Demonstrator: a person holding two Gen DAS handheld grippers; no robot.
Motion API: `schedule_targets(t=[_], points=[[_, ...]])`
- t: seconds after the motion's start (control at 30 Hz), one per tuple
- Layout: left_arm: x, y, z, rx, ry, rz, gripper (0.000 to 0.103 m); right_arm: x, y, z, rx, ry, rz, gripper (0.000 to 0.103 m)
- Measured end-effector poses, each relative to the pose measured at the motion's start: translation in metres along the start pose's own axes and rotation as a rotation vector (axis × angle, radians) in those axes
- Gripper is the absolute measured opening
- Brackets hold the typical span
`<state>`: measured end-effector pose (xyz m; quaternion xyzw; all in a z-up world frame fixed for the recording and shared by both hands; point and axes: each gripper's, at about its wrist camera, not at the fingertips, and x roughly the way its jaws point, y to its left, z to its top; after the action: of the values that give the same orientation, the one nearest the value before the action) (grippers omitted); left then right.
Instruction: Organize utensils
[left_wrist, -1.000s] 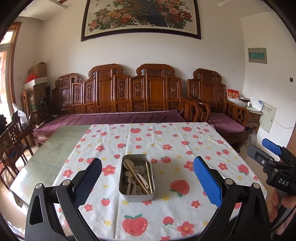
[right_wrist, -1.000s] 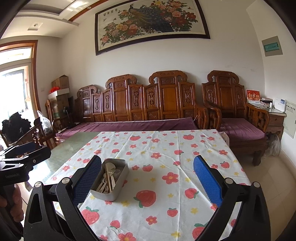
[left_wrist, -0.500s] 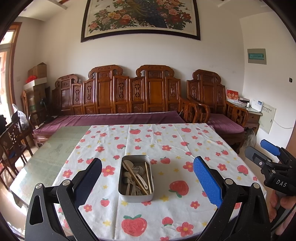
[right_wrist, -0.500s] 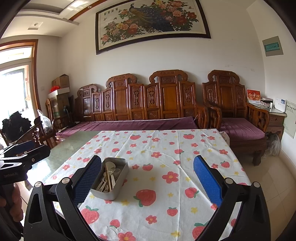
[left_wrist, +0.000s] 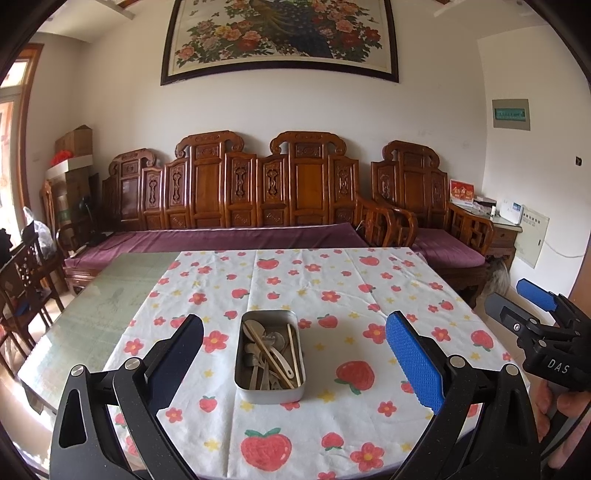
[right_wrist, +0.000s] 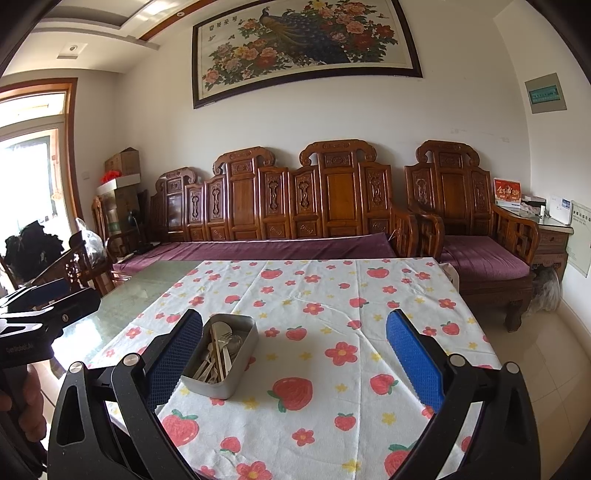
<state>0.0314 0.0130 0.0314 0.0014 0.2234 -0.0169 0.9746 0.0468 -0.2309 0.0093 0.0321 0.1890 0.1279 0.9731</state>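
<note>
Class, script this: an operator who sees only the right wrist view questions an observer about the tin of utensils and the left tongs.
Operator: My own finger hides the tin's near left corner. Is anything touching it there?
Observer: No. The left wrist view shows the whole metal tin standing free on the tablecloth.
Operator: Are the left tongs open?
Observer: Yes. The left tongs are spread wide, with the tin centred between their fingers and apart from both.
</note>
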Motion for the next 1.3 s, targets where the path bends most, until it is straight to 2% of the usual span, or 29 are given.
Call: schedule_targets(t=[1.3], points=[[0.0017, 0.0019, -0.0022, 0.008, 0.002, 0.004, 0.095, 0.0005, 0.0014, -0.0008, 0.0, 0.001, 0.0, 0.1]])
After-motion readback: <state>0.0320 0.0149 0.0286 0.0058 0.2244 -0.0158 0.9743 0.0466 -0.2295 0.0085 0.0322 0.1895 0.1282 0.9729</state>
